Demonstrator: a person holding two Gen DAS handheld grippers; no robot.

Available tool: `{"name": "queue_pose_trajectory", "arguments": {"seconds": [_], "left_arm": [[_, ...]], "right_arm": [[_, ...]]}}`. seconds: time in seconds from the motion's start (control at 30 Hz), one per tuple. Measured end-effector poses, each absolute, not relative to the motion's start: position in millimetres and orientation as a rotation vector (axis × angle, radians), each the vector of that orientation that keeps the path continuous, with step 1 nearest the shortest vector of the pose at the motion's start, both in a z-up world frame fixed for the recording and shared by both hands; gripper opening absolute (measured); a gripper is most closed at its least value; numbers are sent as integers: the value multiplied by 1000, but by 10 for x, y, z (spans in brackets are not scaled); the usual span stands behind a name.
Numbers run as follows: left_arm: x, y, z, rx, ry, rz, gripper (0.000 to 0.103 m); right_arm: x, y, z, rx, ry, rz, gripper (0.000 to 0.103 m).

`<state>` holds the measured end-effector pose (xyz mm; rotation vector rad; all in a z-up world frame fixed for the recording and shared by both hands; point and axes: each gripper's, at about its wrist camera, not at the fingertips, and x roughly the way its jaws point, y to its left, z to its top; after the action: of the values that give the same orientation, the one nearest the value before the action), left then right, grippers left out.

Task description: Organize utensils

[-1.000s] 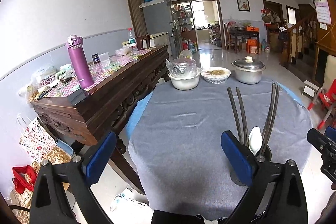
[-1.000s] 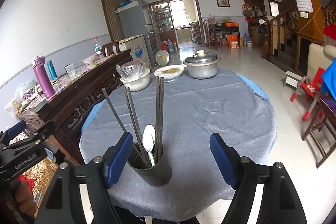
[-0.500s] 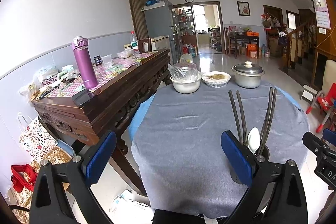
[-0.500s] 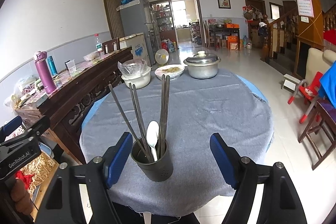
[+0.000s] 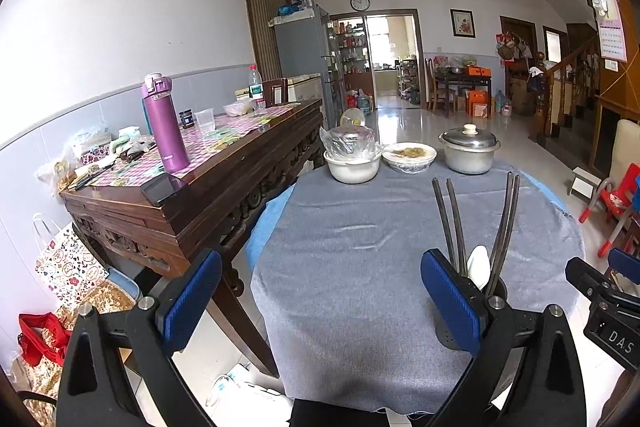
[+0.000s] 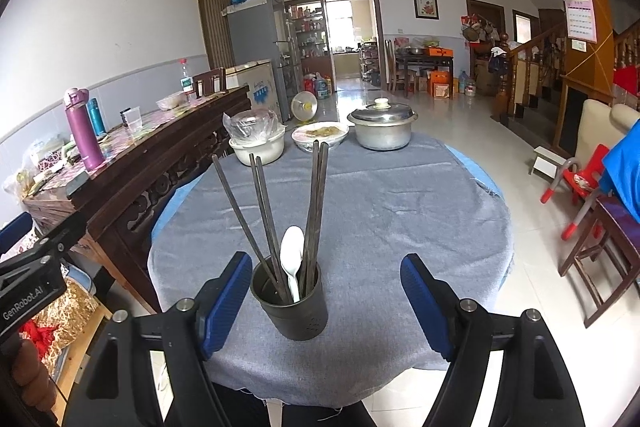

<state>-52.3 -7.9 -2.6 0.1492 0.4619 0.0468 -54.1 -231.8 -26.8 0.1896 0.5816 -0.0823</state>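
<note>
Both looking forward and slightly downward from the near edge of the round table (image 6: 400, 211) toward the far doorway; left view set further left (sideboard (image 5: 192, 195) nearer), sharing the utensil holder (image 6: 294, 307) and far dishes.

My left gripper (image 5: 320, 301) hangs tilted downward with its blue pads spread wide and nothing between them. My right gripper (image 6: 326, 301) is angled down as well, jaws apart, gripping nothing. My left hand (image 6: 28, 375) wraps its handle.
</note>
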Motion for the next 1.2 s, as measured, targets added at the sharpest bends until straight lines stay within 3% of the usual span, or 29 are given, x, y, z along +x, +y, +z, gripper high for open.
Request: {"name": "queue_pose_trajectory", "arguments": {"seconds": [1.2], "left_arm": [[-179, 119, -237, 114, 522, 36, 99]], "right_arm": [[-198, -1968, -239, 59, 589, -136, 80]]}}
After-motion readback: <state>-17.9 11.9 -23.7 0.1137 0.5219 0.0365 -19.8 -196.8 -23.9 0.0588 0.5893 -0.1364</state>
